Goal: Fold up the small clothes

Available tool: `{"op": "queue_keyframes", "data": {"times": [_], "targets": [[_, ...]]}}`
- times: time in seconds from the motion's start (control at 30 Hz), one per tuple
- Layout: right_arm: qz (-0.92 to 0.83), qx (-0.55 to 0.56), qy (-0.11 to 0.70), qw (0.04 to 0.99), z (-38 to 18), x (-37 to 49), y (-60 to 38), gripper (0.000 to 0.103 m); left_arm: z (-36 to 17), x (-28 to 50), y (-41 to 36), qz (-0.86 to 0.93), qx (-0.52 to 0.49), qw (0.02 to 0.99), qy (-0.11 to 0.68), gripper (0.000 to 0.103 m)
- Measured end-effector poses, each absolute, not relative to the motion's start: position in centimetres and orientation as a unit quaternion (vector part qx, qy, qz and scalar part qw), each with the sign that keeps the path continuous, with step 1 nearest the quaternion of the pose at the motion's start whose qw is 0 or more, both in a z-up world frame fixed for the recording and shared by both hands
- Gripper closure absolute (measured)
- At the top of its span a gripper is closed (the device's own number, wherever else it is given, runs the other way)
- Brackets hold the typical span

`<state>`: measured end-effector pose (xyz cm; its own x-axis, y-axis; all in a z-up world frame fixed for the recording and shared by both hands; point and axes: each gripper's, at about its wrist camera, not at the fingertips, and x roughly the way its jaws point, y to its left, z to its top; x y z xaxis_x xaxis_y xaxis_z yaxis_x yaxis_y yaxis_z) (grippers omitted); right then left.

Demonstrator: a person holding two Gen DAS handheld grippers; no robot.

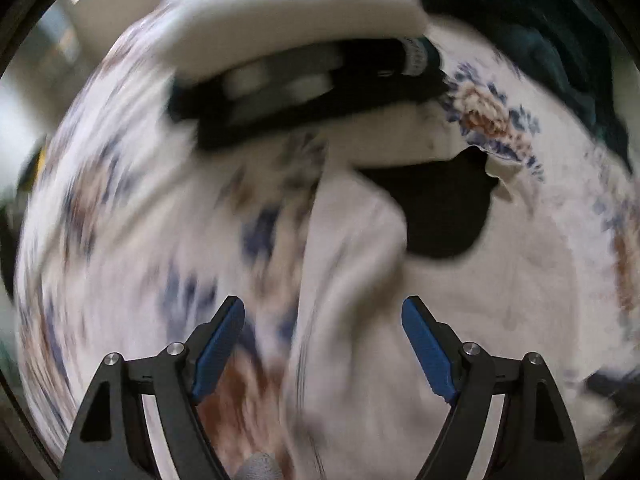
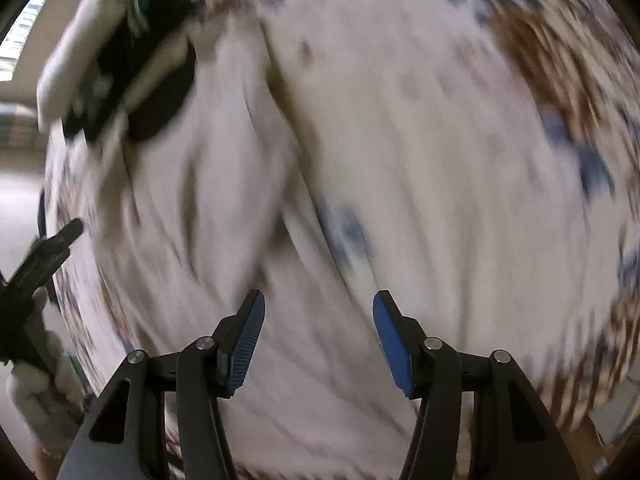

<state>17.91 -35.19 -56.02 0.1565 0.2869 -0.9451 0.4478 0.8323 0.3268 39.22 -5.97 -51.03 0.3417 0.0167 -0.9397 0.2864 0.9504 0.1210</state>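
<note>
A white garment (image 1: pixel 360 264) lies crumpled on a white cloth with blue and brown flower print (image 1: pixel 120 200). A black garment (image 1: pixel 444 208) lies just beyond it. My left gripper (image 1: pixel 323 312) is open and empty above the white garment. In the right wrist view the same white garment (image 2: pixel 224 184) lies in folds on the printed cloth (image 2: pixel 520 120). My right gripper (image 2: pixel 319 304) is open and empty above it. Both views are blurred by motion.
A pile of black and white clothes (image 1: pixel 304 80) lies at the far side; it also shows in the right wrist view (image 2: pixel 128 60). A dark green fabric (image 1: pixel 540 40) lies at the far right. The other gripper (image 2: pixel 36 264) shows at the left edge.
</note>
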Motion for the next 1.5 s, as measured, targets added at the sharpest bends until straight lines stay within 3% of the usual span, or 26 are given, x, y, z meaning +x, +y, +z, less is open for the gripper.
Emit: {"op": "queue_keyframes", "data": {"times": [0.17,0.47,0.6,0.8,1.1,1.37,1.43,1.47,1.5], "targets": [[-0.067,0.277,0.622,0.729,-54.0,25.5,-36.9,0.044,-56.1,44.2,-4.8,-0.06,0.226,0.783,0.577,0.023],[-0.071,0.28,0.63,0.721,-56.2,29.3,-33.7,0.044,-55.8,45.7,5.9,0.019,0.124,0.784,0.608,0.021],[-0.065,0.3,0.631,0.712,-56.6,28.9,-32.2,0.044,-51.6,41.2,7.2,-0.018,0.068,0.799,0.597,0.021],[-0.028,0.275,0.656,0.702,-53.0,21.8,-32.4,0.044,-47.1,31.1,6.6,-0.07,0.02,0.777,0.626,0.021],[-0.052,0.257,0.755,0.601,-56.1,8.7,-34.2,0.044,-54.5,15.4,9.2,-0.043,-0.051,0.637,0.768,0.021],[-0.021,0.271,0.771,0.576,-61.8,5.3,-33.8,0.048,-60.4,12.6,5.4,-0.136,-0.057,0.592,0.792,0.024],[-0.01,0.271,0.788,0.553,-63.3,4.9,-33.1,0.049,-59.7,12.6,5.0,-0.145,-0.067,0.605,0.78,0.056],[-0.001,0.274,0.791,0.548,-63.6,4.7,-32.7,0.052,-59.4,12.8,4.9,-0.144,-0.067,0.605,0.78,0.098],[0.007,0.275,0.793,0.544,-63.8,4.5,-32.4,0.067,-59.0,12.7,4.8,-0.146,-0.071,0.604,0.78,0.099]]}}
